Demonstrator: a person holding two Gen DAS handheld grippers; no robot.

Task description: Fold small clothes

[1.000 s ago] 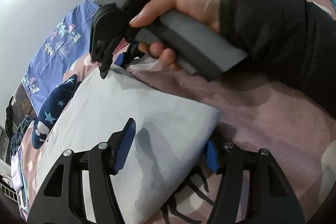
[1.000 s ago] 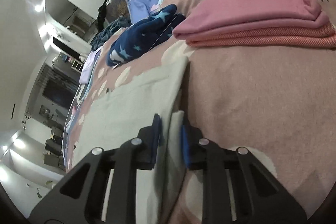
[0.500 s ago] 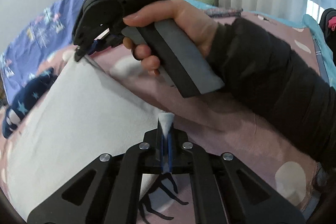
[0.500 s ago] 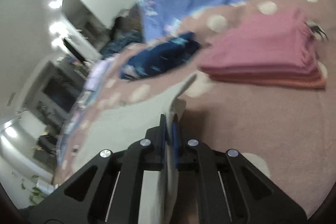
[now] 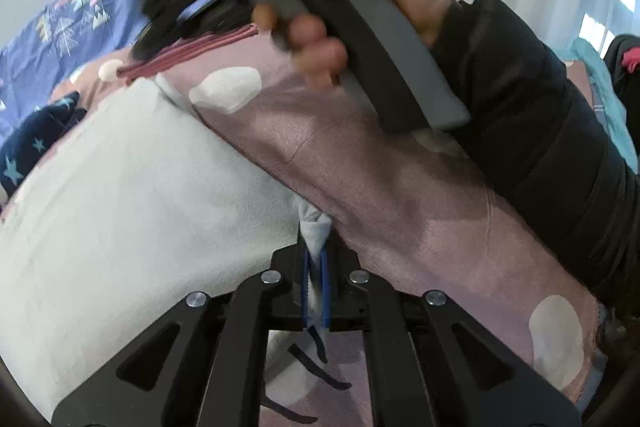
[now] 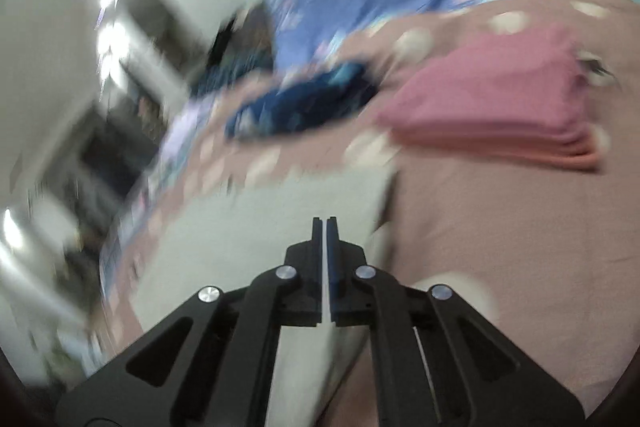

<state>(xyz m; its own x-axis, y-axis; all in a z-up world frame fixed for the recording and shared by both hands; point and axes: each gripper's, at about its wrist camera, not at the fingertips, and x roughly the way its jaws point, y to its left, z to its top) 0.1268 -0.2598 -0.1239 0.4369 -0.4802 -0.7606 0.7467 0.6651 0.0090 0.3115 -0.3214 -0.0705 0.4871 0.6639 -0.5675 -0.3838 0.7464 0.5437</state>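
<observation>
Both grippers clamp one edge of pale cloth [image 5: 132, 195]: left gripper [image 5: 316, 267] on near corner, right gripper [image 6: 325, 227] on far; cloth spreads left w/ edge running between them.

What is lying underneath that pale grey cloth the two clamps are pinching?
The pale grey cloth lies on a pink bedspread with white dots, which shows along its right edge. A black printed mark peeks out by the left gripper. Whatever lies under the cloth's middle is covered.
</observation>
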